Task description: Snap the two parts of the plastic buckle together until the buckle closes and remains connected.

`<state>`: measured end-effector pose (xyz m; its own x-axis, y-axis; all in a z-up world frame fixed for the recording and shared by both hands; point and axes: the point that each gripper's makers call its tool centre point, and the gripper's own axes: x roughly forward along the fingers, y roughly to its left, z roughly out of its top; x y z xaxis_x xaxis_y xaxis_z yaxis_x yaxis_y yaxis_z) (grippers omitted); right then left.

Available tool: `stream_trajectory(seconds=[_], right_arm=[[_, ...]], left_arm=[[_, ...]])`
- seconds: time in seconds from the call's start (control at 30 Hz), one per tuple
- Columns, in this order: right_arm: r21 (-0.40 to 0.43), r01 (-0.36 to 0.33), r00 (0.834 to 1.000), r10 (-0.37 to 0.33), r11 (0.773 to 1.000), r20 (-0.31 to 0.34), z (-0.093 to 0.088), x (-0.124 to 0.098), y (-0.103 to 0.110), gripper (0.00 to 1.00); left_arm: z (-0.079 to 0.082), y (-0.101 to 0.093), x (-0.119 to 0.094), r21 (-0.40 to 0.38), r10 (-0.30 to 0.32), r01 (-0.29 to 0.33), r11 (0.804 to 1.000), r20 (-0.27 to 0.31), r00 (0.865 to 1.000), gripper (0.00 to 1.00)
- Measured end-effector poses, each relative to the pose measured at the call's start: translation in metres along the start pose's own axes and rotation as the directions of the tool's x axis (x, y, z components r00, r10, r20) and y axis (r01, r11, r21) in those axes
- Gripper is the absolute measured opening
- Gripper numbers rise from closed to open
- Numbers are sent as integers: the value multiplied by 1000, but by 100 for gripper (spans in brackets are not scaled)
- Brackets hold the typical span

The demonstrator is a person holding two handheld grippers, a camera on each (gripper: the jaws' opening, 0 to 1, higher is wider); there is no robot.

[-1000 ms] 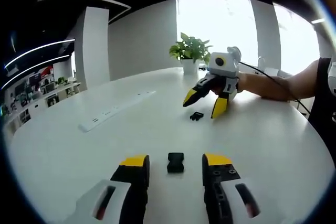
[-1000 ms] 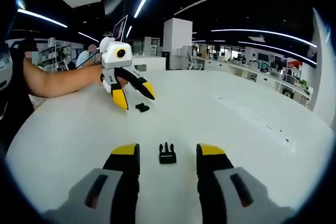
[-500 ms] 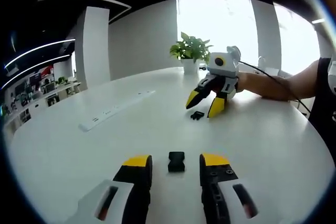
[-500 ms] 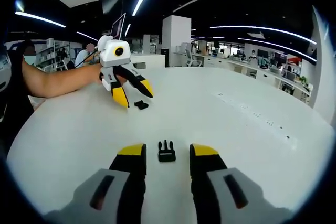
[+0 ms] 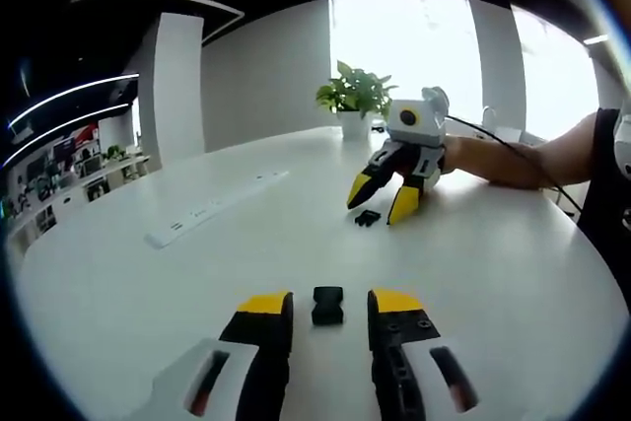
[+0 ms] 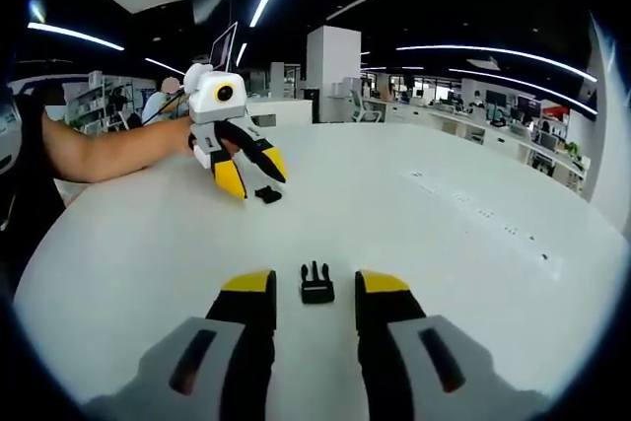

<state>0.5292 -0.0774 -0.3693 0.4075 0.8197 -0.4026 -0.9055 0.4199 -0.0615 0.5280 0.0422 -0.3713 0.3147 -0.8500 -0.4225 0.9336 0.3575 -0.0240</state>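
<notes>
Resting on a round white table [image 5: 513, 273], the two halves of a small black plastic buckle lie apart, each framed by one of the yellow-tipped grippers. In the left gripper view, going from left to right, a long white power strip [image 5: 219, 206] lies on the far left part of the tabletop. Next comes the left gripper [image 5: 328, 304] at the bottom, jaws parted with a narrow gap on either side of the black socket half of the buckle [image 5: 327, 306], which sits flat on the table between the yellow tips, touching neither as far as can be told. Farther back stands a green potted plant [image 5: 356, 96], and beside it the right gripper [image 5: 378, 198] points down at the table, released, with the black pronged half of the buckle [image 5: 367, 217] lying between its tips. A bare forearm [image 5: 523, 158] reaches in from the right.

In the right gripper view, the forearm enters from the left and the left gripper appears at upper left with the socket half just at its tips. At the bottom centre the right gripper's jaws stand apart around the pronged half, prongs pointing away, with small gaps either side.
</notes>
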Motion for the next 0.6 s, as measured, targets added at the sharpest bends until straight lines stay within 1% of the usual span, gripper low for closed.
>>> stream_trajectory(seconds=[0.6], right_arm=[[-6, 4, 1000, -4, 1000, -1, 2, 1, -1, 28]], left_arm=[[0, 2, 0, 0, 0, 0, 1000, -2, 1000, 27]])
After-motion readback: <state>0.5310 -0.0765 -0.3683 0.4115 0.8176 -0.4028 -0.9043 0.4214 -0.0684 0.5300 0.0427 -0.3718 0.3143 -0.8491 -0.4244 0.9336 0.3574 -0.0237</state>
